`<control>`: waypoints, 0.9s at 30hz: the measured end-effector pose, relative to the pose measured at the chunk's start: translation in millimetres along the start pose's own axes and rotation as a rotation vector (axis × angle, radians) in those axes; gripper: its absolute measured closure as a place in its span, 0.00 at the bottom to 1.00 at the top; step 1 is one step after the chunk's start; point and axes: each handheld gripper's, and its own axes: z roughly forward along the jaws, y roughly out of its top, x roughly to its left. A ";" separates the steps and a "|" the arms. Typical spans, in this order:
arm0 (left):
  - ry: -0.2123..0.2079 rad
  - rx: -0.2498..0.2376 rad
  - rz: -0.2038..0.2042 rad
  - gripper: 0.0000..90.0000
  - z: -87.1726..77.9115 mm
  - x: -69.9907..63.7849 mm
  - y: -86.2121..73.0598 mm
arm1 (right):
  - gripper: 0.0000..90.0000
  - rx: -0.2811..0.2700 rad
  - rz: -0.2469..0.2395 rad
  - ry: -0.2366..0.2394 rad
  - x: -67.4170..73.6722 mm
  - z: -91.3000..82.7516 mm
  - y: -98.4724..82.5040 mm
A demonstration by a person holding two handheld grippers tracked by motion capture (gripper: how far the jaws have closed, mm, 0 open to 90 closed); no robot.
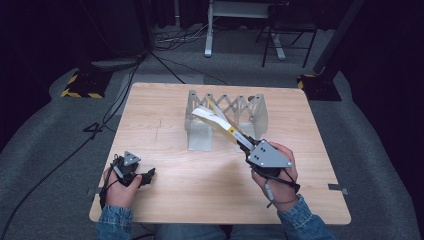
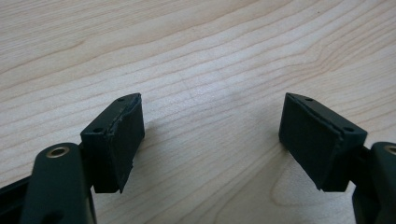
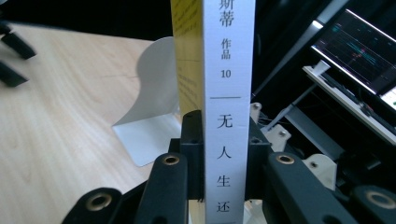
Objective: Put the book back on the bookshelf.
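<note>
A white-spined book (image 1: 216, 120) with a yellow cover and Chinese lettering is tilted in the air over the grey expanding book rack (image 1: 200, 136) at the middle of the wooden table (image 1: 165, 197). My right gripper (image 1: 243, 142) is shut on its lower end. In the right gripper view the spine (image 3: 229, 70) stands upright between the jaws of the right gripper (image 3: 226, 168), with the rack's end plate (image 3: 149, 112) behind. My left gripper (image 1: 144, 177) rests low at the table's front left. It is open (image 2: 210, 140) over bare wood (image 2: 187, 46), with nothing between the pads.
The rack's scissor lattice (image 1: 232, 106) spans its two end plates. Cables (image 1: 105, 120) trail over the grey floor left of the table. A stand base with yellow-black stripes (image 1: 80, 87) and furniture legs (image 1: 272, 45) lie beyond. A lit screen (image 3: 359, 51) is off to the right.
</note>
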 end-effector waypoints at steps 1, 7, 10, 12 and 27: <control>-0.001 0.002 -0.003 0.25 -0.2 0.4 -0.1 | 0.85 -0.001 0.011 -0.006 -2.7 0.0 0.3; 0.002 0.005 -0.006 0.23 0.2 2.0 0.1 | 0.85 -0.007 0.098 -0.062 -24.1 4.2 1.3; 0.001 0.005 -0.005 0.22 0.3 2.0 0.1 | 0.85 -0.009 0.121 -0.076 -28.6 6.7 1.0; 0.001 0.005 -0.005 0.22 0.4 2.1 0.2 | 0.85 -0.011 0.150 -0.094 -33.9 9.9 0.6; 0.000 0.010 -0.005 0.21 0.8 1.8 0.7 | 0.85 0.000 0.285 -0.183 -56.8 24.5 1.5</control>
